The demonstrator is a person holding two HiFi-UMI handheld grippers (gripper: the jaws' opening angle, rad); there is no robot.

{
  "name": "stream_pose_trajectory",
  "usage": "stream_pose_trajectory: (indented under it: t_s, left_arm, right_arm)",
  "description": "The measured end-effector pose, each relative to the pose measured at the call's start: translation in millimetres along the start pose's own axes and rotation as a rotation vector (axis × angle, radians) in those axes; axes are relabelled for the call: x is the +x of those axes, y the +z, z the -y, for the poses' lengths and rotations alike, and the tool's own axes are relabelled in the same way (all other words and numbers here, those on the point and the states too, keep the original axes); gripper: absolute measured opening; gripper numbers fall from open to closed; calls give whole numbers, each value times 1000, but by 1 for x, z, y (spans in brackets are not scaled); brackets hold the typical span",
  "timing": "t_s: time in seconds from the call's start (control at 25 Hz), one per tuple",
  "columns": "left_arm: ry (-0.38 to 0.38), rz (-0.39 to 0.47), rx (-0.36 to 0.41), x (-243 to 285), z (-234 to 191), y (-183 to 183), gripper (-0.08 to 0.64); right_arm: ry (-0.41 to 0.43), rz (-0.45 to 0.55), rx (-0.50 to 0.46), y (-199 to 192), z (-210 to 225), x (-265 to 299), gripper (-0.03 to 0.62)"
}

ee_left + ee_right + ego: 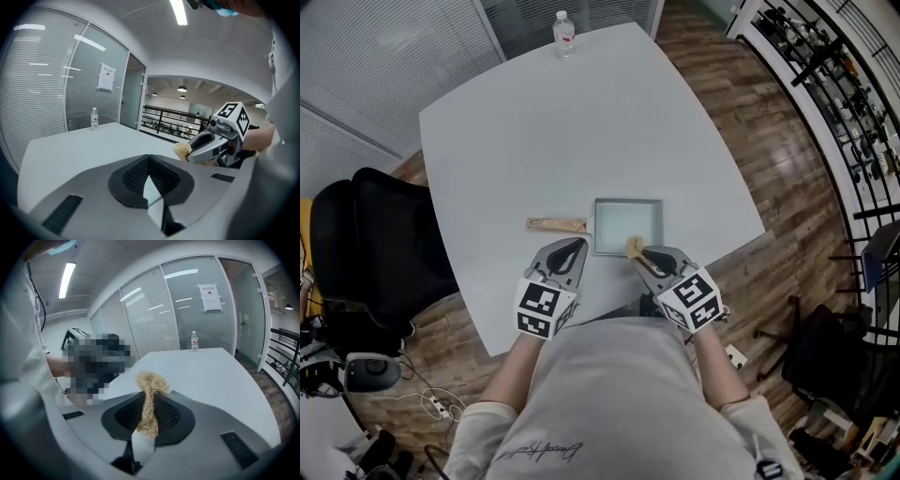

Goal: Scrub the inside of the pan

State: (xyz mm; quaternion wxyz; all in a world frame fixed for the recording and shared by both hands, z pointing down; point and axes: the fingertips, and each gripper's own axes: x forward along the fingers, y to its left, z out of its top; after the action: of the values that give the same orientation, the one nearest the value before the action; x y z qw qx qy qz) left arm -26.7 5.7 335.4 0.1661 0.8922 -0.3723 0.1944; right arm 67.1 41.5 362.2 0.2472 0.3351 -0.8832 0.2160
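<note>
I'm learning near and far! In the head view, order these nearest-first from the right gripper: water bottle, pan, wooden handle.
1. Pan: just ahead of the right gripper.
2. Wooden handle: pan's left side.
3. Water bottle: far end of table.

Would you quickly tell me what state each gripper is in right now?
Left gripper: closed, nothing held.
Right gripper: closed on the tan scrubber.

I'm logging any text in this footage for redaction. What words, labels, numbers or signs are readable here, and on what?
Nothing reads with certainty.
Notice sheet on the glass wall: print too small to read.
Water bottle, red label: too blurred to read.
Script print on the shirt: illegible.
</note>
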Motion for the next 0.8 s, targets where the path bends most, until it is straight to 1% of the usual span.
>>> stream_pose_trajectory:
  t_s: [0.32, 0.8]
  left_arm:
    - [-4, 12, -8, 0, 2, 4, 11]
    - [-21, 10, -3, -2, 5, 7, 11]
  right_arm:
    - [-3, 15, -6, 6, 1, -2, 74]
    - [1, 1, -11, 6, 3, -5, 74]
